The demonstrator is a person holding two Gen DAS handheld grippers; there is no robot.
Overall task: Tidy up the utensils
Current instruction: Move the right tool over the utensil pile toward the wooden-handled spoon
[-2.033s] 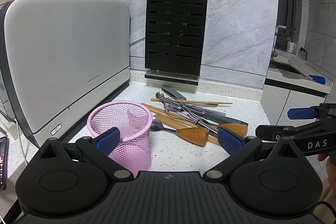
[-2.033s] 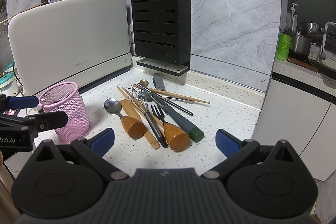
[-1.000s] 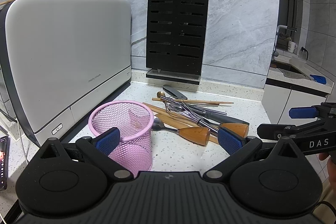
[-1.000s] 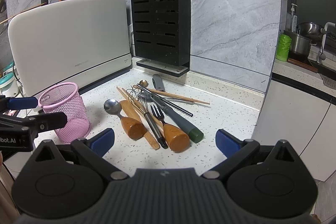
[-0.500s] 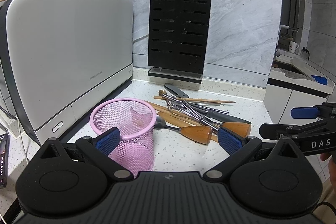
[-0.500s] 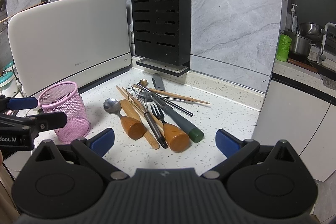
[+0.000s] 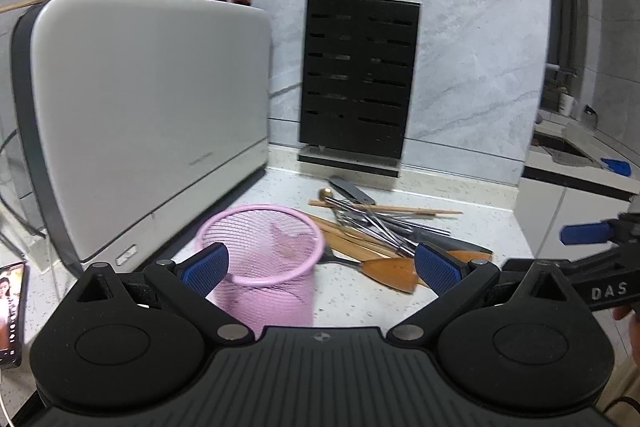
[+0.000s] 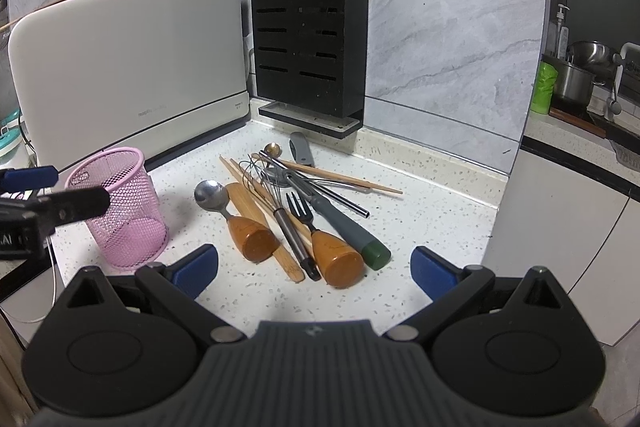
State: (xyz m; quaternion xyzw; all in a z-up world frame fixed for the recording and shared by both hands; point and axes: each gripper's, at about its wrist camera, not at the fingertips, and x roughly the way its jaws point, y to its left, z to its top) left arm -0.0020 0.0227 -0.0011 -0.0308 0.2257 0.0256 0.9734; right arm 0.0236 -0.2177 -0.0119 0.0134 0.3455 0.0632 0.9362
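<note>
Pile: utensils (image 8: 296, 203) lie loose on the counter (image 8: 420, 227), just right of the pink mesh cup (image 8: 120, 203), which looks empty.
Axis: handles point toward me, heads toward the knife block (image 8: 310, 31).
Nearer: my right gripper (image 8: 314, 269), directly before the handles.
Right gripper: wide, empty.
Left gripper (image 7: 320, 263): wide, empty, facing the cup.

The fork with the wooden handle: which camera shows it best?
The right wrist view: the fork lies whole there, tines to handle end, atop the pile. In the left wrist view it is mostly hidden behind the left gripper's finger.
</note>
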